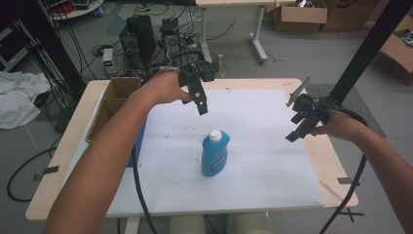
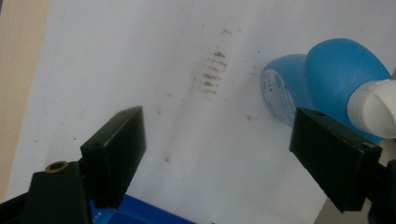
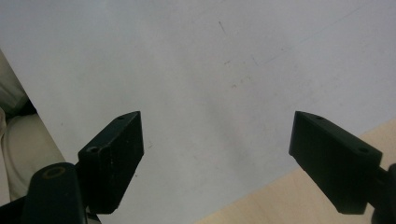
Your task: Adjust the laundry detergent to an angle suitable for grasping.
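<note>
A blue dish-soap bottle (image 1: 215,154) with a white cap stands upright on the white sheet (image 1: 253,146) near the table's middle. My left gripper (image 1: 200,105) hangs open above and behind it, pointing down. In the left gripper view the bottle (image 2: 327,84) lies past the right jaw, with nothing between the jaws of the left gripper (image 2: 217,140). My right gripper (image 1: 297,130) hovers open over the sheet's right edge, well to the right of the bottle. Its own view has the right gripper (image 3: 217,140) over bare sheet and table edge.
An open cardboard box (image 1: 113,102) sits at the table's left side, with a blue object (image 1: 139,141) beside it under my left forearm. A black frame post (image 1: 370,44) rises at the right. Cables, gear and boxes lie on the floor behind the table.
</note>
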`<state>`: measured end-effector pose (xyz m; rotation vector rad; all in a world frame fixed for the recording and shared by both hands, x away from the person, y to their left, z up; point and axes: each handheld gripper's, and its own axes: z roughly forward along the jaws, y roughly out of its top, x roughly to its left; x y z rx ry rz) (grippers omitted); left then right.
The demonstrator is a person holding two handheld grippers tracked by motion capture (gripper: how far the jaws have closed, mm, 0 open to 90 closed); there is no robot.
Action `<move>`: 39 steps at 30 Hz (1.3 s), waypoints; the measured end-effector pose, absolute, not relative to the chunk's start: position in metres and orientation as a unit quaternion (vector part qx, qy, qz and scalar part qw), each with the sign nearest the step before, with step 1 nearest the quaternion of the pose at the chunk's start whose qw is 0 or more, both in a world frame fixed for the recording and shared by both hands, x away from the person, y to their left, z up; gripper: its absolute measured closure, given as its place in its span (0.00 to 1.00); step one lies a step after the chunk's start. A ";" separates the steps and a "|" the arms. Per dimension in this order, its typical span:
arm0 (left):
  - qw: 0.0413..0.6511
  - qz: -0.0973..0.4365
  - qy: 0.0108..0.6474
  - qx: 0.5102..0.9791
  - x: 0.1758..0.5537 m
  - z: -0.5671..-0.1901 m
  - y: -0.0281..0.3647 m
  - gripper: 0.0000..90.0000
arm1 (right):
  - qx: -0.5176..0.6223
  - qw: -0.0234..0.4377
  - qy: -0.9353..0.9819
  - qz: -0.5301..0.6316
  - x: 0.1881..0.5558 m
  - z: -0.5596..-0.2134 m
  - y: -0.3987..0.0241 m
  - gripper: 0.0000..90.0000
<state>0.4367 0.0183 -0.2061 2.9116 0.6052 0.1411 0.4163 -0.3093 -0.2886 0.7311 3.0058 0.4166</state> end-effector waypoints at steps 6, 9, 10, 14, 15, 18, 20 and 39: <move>0.081 0.050 0.203 0.975 0.434 -0.204 0.019 0.22 | 0.233 0.013 0.963 0.134 0.415 -0.285 -0.309 0.20; 0.083 0.050 0.203 0.974 0.434 -0.203 0.019 0.22 | 0.230 0.013 0.964 0.135 0.412 -0.283 -0.307 0.20; 0.080 0.051 0.204 0.974 0.434 -0.203 0.018 0.22 | 0.229 0.014 0.964 0.135 0.412 -0.283 -0.308 0.20; 0.080 0.051 0.203 0.975 0.433 -0.204 0.018 0.22 | 0.233 0.013 0.963 0.138 0.412 -0.284 -0.308 0.20; 0.083 0.049 0.203 0.974 0.433 -0.204 0.018 0.22 | 0.233 0.013 0.963 0.138 0.412 -0.284 -0.308 0.20; 0.086 0.052 0.200 0.975 0.432 -0.203 0.018 0.22 | 0.225 0.012 0.966 0.129 0.411 -0.283 -0.306 0.20; 0.085 0.053 0.201 0.974 0.431 -0.202 0.018 0.22 | 0.227 0.012 0.965 0.132 0.411 -0.283 -0.306 0.20; 0.080 0.062 0.210 0.972 0.425 -0.199 0.024 0.22 | 0.223 0.015 0.965 0.135 0.409 -0.277 -0.305 0.20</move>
